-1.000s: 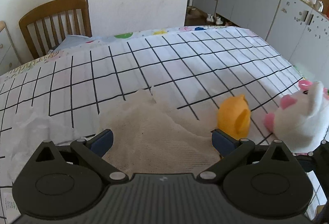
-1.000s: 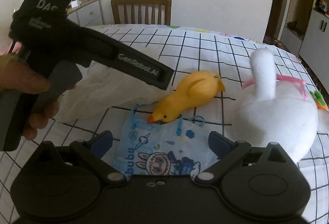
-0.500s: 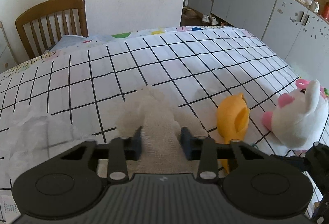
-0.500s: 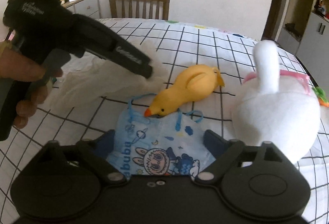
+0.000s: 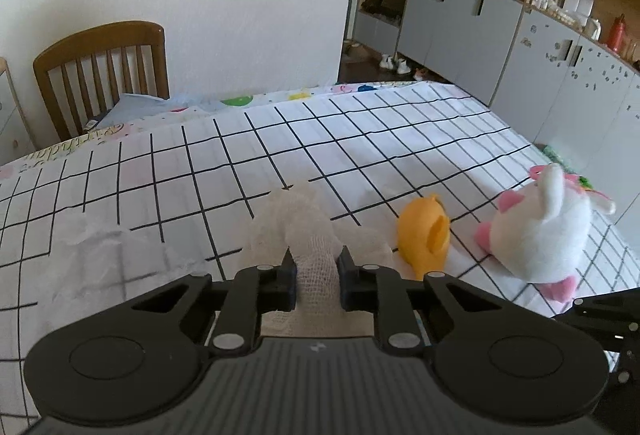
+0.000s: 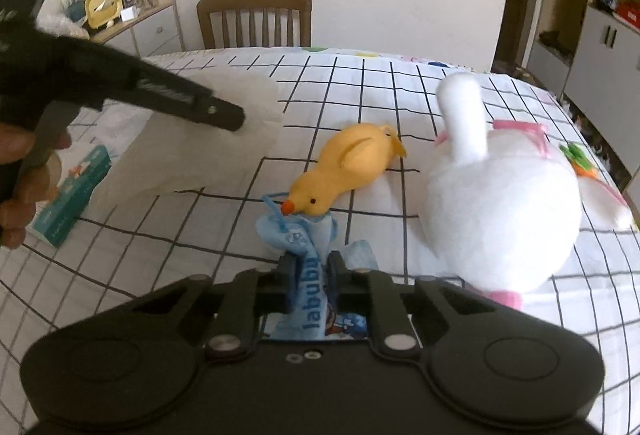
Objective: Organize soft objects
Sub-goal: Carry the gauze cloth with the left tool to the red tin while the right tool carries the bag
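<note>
Both grippers stood wide apart a second ago; now the left gripper (image 5: 316, 275) is closing, pads already pinching a bunched fold of the white gauze cloth (image 5: 310, 235), which has gone from lying spread flat to gathered into a ridge near the table's (image 5: 360, 139) near edge. The right gripper (image 6: 310, 275) is likewise closing, clamped on the blue printed pouch (image 6: 304, 239), previously flat and now crumpled upward between the fingers. I read "labubu" on the pouch, running along the pinched fold. The lettering on the left gripper's body, legible earlier in the right wrist view, is now blurred. The yellow duck (image 6: 348, 167) lies mid-table, beak touching the pouch; the white plush rabbit (image 6: 504, 203) sits toward the right edge. A teal box (image 6: 70, 191) lies by the left edge, text unreadable.
</note>
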The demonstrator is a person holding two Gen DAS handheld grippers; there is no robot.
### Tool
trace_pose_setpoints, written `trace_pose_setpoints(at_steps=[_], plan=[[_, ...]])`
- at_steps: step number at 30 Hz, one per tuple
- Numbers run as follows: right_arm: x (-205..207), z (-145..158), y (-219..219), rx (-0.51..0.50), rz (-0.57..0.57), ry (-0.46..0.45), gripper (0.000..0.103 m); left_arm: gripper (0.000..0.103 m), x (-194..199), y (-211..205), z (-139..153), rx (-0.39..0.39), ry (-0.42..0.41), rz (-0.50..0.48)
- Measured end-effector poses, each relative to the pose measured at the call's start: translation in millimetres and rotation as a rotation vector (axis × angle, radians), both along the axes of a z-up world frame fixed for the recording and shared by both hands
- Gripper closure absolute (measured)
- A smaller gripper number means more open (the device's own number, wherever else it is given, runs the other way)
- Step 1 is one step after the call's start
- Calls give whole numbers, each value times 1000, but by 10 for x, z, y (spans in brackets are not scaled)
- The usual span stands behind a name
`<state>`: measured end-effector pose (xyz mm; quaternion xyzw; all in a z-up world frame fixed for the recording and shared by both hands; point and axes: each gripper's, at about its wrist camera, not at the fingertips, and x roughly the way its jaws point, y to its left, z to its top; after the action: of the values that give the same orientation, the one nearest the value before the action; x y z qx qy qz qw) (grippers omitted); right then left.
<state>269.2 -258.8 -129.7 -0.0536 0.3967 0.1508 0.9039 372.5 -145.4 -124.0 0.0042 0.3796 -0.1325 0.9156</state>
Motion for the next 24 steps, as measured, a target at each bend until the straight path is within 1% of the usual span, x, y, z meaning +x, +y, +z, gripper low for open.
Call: trace_pose_setpoints(at_steps=[4, 12, 24], plan=[[-95, 95, -75, 53, -13, 10, 90, 85, -160, 61, 85, -23, -6, 6], [-396, 461, -124, 161, -7, -5, 90, 85, -492, 166, 303, -74, -11, 4], [-688, 911, 82, 234, 32, -30, 90, 85, -1092, 440, 698, -122, -50, 7]])
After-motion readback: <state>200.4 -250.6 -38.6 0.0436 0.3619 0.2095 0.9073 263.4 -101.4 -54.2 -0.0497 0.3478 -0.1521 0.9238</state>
